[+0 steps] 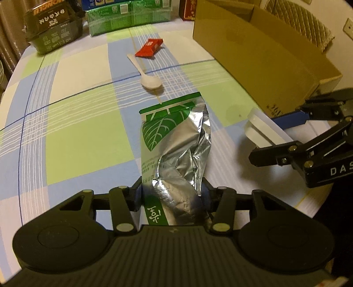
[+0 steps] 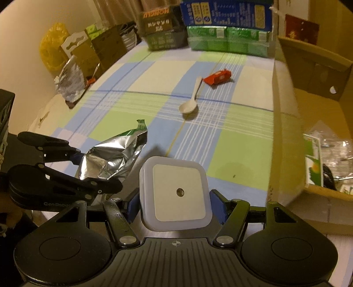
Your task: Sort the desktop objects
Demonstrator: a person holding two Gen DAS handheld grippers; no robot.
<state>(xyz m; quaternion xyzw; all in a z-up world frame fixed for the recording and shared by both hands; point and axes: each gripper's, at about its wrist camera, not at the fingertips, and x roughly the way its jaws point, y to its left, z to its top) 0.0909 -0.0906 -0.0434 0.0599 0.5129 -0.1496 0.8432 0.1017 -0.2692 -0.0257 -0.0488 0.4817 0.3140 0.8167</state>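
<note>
My left gripper (image 1: 173,187) is shut on a crumpled green-and-silver foil pouch (image 1: 176,136), which hangs just above the checked tablecloth (image 1: 83,123). In the right wrist view the same pouch (image 2: 114,154) sits between the left gripper's (image 2: 97,170) fingers at lower left. My right gripper (image 2: 175,203) is shut on a white square night light (image 2: 176,189), its blue pads pressing on both sides. The left wrist view shows that right gripper (image 1: 271,139) and the night light (image 1: 260,130) at the right. A white plastic spoon (image 1: 150,81) (image 2: 189,106) and a red packet (image 1: 150,47) (image 2: 218,77) lie further back.
An open cardboard box (image 1: 253,55) (image 2: 286,132) stands along the right side, with wrappers inside. Green drink packs (image 1: 128,17) and a dark carton (image 1: 53,26) line the far edge. Another crumpled foil bag (image 2: 70,81) and a yellow bag (image 2: 53,50) sit beyond the table's left edge.
</note>
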